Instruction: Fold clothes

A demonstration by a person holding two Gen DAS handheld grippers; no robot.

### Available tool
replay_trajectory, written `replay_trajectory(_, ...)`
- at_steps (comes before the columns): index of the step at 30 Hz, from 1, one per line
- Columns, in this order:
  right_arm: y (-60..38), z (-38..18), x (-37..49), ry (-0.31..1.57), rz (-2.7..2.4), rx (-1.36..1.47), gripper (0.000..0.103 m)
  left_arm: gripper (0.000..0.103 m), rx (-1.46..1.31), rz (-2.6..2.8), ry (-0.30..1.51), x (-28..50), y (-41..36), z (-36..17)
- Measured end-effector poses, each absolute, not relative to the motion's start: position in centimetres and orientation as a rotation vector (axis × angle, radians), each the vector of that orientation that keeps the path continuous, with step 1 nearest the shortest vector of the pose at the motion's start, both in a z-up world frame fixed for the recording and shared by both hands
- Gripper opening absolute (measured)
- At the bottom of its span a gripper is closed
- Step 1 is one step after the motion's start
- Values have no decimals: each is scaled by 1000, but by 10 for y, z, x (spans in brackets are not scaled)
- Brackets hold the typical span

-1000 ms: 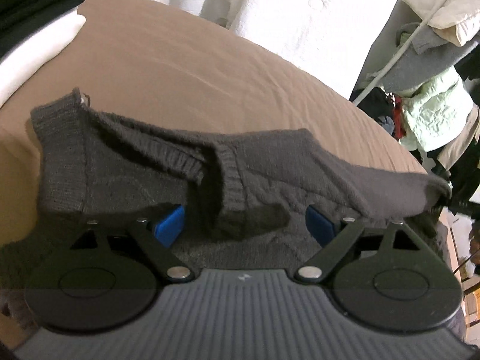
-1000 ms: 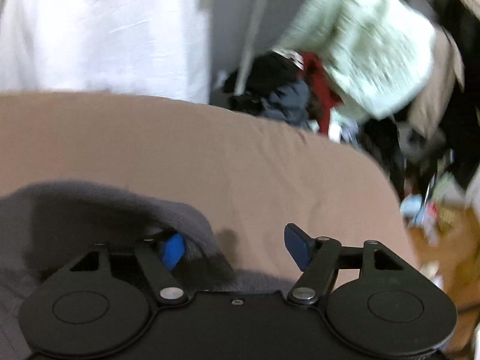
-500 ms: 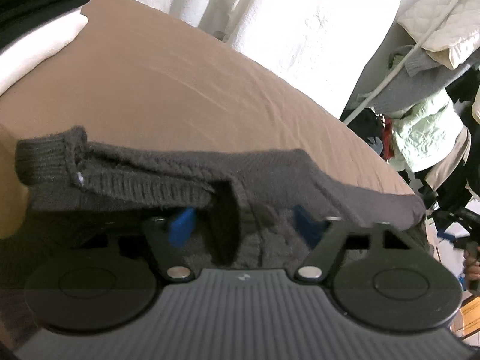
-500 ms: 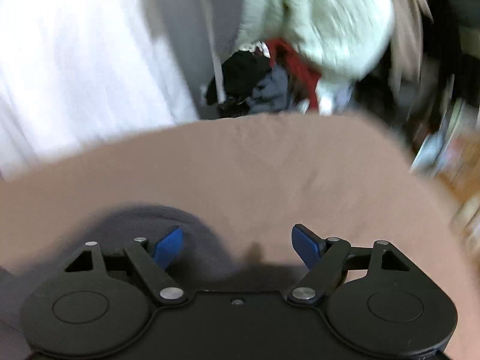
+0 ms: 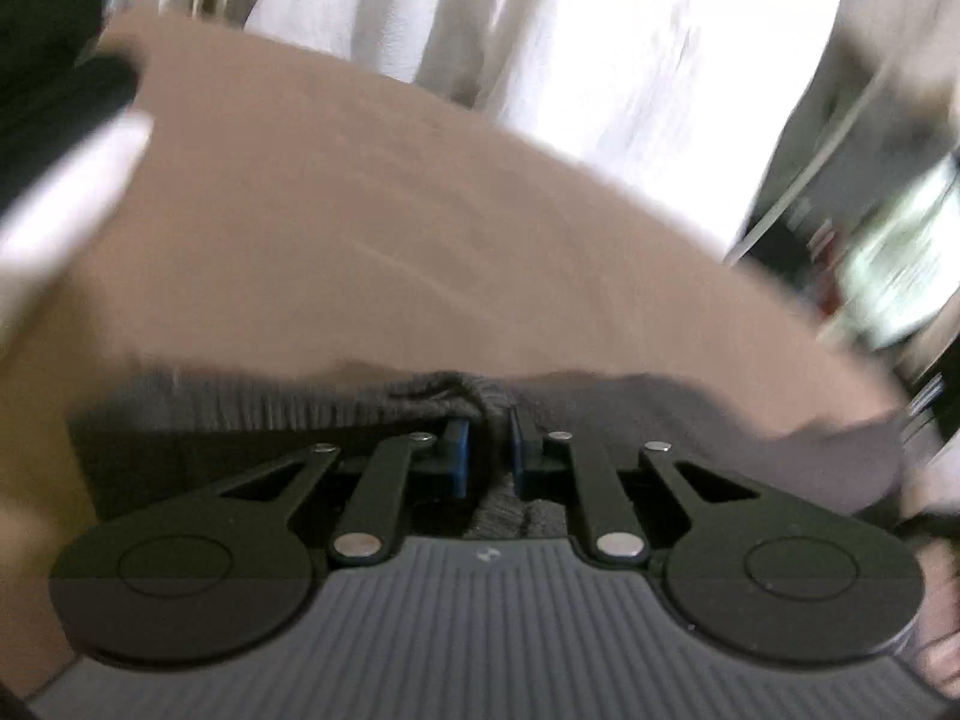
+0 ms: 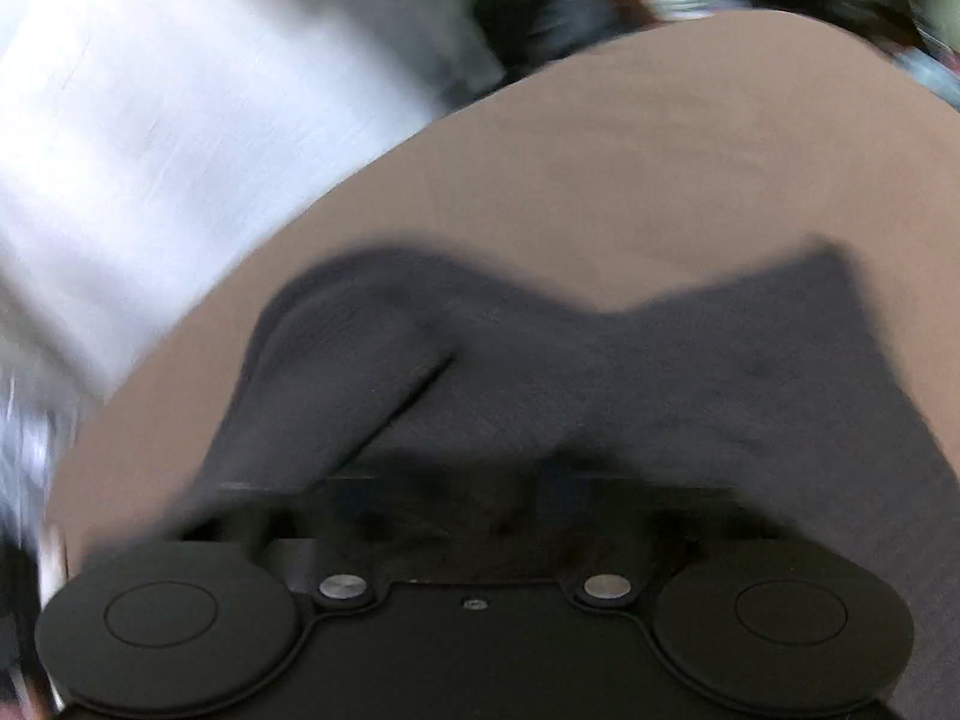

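Note:
A dark grey knit sweater [image 5: 720,420] lies along the near edge of a brown bed [image 5: 390,252]. In the left wrist view my left gripper [image 5: 489,453] is shut, and a bunched ridge of the knit is pinched between its blue pads [image 5: 457,456]. The right wrist view is blurred. There the sweater [image 6: 600,372] rises from the right gripper [image 6: 480,498] in two peaks over the brown bed [image 6: 660,150]. Dark fabric hides that gripper's fingertips, but its linkage is drawn inward, shut on the sweater.
Black and white folded clothes [image 5: 54,120] sit at the bed's far left. White drapery [image 5: 600,60] hangs behind the bed. A cluttered clothes rack [image 5: 888,264] stands to the right. A hand [image 5: 936,660] shows at the lower right edge.
Both grippers were open and have closed on the sweater. The left one now pinches the knit's ridge. The right view has swung, and more sweater has risen in front of it.

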State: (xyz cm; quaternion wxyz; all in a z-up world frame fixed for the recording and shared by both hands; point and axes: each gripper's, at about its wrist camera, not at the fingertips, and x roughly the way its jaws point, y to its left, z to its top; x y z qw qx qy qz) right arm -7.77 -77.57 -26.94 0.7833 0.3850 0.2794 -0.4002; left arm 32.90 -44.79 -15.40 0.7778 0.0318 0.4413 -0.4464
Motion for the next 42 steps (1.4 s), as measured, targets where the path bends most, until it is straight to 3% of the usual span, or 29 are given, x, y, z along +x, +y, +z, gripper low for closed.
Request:
replay_trajectory(4,-778,-269,-38,701,-847,701,12,12,-67,-947,985,367,-454,-143)
replay_trajectory(5,-777,-270,-32,731,-861,657,11,0,-73,-928,946,374,-452,-137)
replay_trajectory(7,-775,-271,-19,789,-888,566,11,3,27,-848,828,382,-447,-125)
replay_trajectory(11,-772,-273,6,903,-936,381,11,28,8,-862,972,399,-400,-116)
replay_trajectory(14,-766,-276,23,960,-958,277,15,61,66,-836,936,374,-353,-109)
replay_trajectory(17,-746,-282,32,928,-945,280,20,69,144,-775,928,344,-308,-114)
replay_trajectory(20,-719,-270,26,864,-920,279,33,75,114,-719,990,331,-267,-127)
replay_trajectory(22,-705,-261,23,827,-900,276,34,75,62,-716,1055,328,-250,-139)
replay_trajectory(27,-666,-241,22,762,-830,207,54,72,-41,-740,1106,326,-242,-146)
replay_trajectory(31,-630,-243,21,760,-733,203,58,71,-6,-766,1177,323,-255,-172)
replay_trajectory(32,-624,-248,19,771,-717,213,58,47,-9,-753,1161,319,-259,-181)
replay_trajectory(33,-617,-253,17,783,-704,220,58,15,-18,-770,1133,315,-261,-183)
replay_trajectory(34,-611,-257,15,793,-691,226,58,15,-61,-799,1132,311,-260,-182)
replay_trajectory(39,-580,-275,-3,828,-634,240,58,15,-9,-750,800,281,-236,-96)
replay_trajectory(42,-571,-284,-18,850,-625,285,58,18,-39,-741,891,285,-223,-100)
